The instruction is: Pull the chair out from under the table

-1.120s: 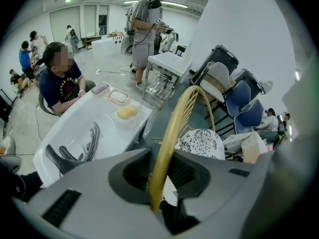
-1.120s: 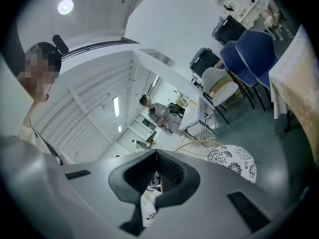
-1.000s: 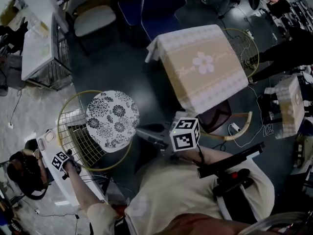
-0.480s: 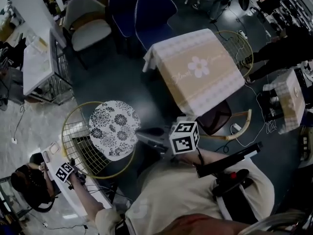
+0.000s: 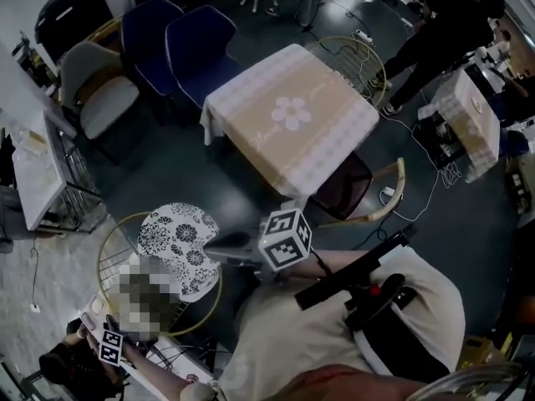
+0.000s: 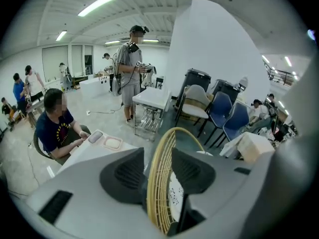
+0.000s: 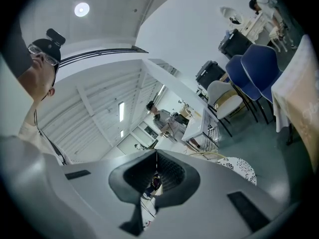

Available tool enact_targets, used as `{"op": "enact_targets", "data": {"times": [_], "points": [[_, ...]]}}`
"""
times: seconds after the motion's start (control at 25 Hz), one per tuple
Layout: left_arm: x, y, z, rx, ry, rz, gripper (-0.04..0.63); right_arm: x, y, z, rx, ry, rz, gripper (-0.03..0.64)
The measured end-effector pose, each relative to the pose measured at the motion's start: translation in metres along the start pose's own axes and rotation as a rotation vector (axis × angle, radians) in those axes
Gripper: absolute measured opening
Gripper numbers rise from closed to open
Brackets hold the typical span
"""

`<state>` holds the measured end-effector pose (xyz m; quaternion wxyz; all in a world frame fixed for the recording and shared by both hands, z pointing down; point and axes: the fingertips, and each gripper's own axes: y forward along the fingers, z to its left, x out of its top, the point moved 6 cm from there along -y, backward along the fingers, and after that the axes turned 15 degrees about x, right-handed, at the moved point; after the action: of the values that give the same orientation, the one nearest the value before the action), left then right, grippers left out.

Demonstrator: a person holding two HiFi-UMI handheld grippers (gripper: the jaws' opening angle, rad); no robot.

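The chair with the flower-print seat (image 5: 171, 239) and gold wire back (image 5: 113, 261) stands on the floor, well apart from the beige-clothed table (image 5: 288, 115). My left gripper (image 5: 111, 334) is at the back's lower-left rim, partly hidden by a mosaic patch. In the left gripper view the gold rim (image 6: 159, 183) runs between the jaws of my left gripper (image 6: 158, 153). The jaws have just been opening and the pads (image 6: 192, 171) stand off the rim. My right gripper (image 5: 211, 242) hovers beside the seat, shut and empty (image 7: 156, 153).
A second chair with a dark red seat (image 5: 344, 192) and a wooden back (image 5: 393, 192) is tucked under the table's near side. Blue chairs (image 5: 188, 48) and a grey one (image 5: 100, 90) stand behind. A white table (image 5: 38, 182) is at left. Cables (image 5: 435, 174) lie at right, near people (image 5: 443, 32).
The head view has swung, so the table sits further left and lower. My left gripper's cube has slid toward the bottom edge. The chair stays put, and the right gripper is still beside the seat.
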<state>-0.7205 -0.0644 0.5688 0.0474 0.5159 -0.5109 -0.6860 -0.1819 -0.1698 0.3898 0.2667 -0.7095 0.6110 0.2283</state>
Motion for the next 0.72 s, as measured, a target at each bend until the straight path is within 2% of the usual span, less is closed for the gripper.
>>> {"op": "enact_targets", "data": {"times": [0.16, 0.2, 0.32, 0.4, 0.52, 0.72], "points": [[0.005, 0.000, 0.001, 0.030, -0.065, -0.002, 0.078, 0.001, -0.015, 0.001, 0.016, 0.029, -0.048, 0.010], [0.006, -0.003, 0.001, 0.031, -0.083, -0.004, 0.025, 0.001, -0.017, 0.004, 0.028, 0.041, -0.060, 0.010], [0.012, -0.015, 0.000, 0.010, -0.074, -0.036, 0.008, 0.002, -0.020, 0.018, 0.078, 0.048, -0.083, 0.010], [0.018, -0.019, -0.018, -0.038, -0.042, -0.075, 0.008, 0.006, -0.026, 0.023, 0.085, 0.032, -0.099, 0.009], [0.028, -0.036, -0.070, -0.179, -0.011, -0.135, 0.006, 0.016, -0.040, 0.023, 0.078, 0.024, -0.126, 0.009], [0.040, -0.075, -0.119, -0.303, 0.121, -0.195, 0.008, 0.017, -0.048, 0.013, 0.123, 0.094, -0.198, 0.009]]}}
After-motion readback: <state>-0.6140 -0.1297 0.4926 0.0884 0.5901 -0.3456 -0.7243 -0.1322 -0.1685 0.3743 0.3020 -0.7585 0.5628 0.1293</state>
